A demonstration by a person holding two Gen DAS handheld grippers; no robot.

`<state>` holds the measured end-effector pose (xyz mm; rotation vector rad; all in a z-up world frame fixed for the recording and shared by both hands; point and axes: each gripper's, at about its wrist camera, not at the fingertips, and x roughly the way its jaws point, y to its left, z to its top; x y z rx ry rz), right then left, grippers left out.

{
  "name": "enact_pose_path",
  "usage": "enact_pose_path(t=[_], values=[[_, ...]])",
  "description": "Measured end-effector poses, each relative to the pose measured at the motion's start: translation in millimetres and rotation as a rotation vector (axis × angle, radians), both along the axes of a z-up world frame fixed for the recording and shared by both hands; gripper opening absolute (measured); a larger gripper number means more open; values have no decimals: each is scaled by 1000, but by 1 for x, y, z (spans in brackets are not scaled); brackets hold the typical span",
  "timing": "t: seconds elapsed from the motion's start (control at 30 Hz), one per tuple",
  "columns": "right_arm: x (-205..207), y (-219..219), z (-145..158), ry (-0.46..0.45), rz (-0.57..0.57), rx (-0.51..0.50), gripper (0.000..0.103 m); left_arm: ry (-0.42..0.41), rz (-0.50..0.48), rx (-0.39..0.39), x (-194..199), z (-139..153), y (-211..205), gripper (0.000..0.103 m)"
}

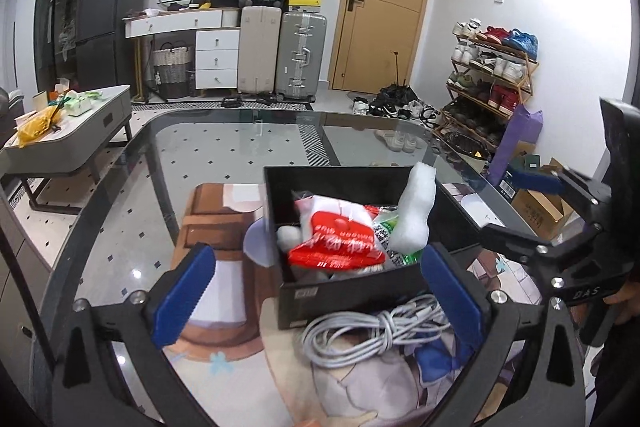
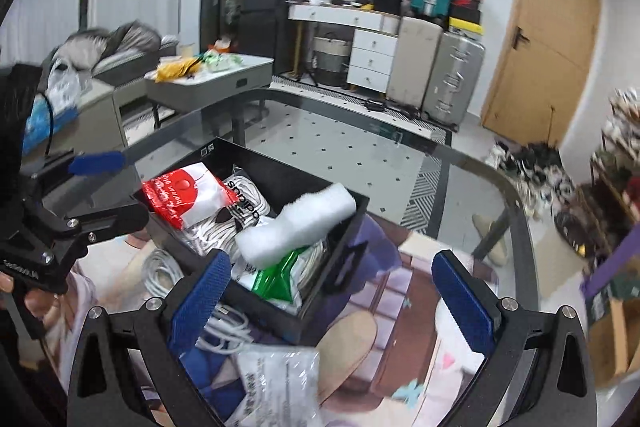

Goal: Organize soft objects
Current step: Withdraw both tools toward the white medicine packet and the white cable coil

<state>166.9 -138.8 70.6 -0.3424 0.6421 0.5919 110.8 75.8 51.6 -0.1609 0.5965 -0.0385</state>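
A: One black box (image 1: 352, 291) on the glass table (image 1: 224, 147), centre. Inside: one red-and-white packet (image 1: 336, 239), one white foam piece (image 1: 414, 215) leaning at one o'clock, one green packet (image 2: 280, 279).

B: One white cable coil (image 1: 360, 335) just outside, six o'clock (touching the box wall). Left gripper (image 1: 320, 299) and right gripper (image 2: 336, 291) spread wide, holding nothing.

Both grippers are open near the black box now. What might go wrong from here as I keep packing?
1. The white foam piece leans over the rim of the black box and may tip out if bumped.
2. The coiled white cable lies loose outside the box, under the open left gripper; its loops could snag a finger.
3. The clear plastic packet below the open right gripper looks slippery to pinch.
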Motion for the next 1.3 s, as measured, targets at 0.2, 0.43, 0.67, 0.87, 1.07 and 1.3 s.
enact_pose_path(t=[0.2, 0.43, 0.67, 0.87, 1.07, 1.3], values=[[-23, -23, -8, 47, -64, 48, 102, 24, 5, 2, -14, -7, -1, 103], [-33, -32, -24, 94, -72, 35, 102, 63, -2, 25, -19, -18, -13, 103], [-28, -43, -38, 158, -97, 52, 102, 122, -6, 41, -19, -38, -20, 103], [-24, -40, -51, 208, -93, 33, 102, 193, -21, 72, -16, -54, -28, 103], [-21, -36, -64, 251, -77, 9, 102, 226, -26, 82, -14, -60, -34, 103], [-21, -28, -77, 298, -51, -28, 102, 269, -30, 77, -5, -65, -35, 103]])
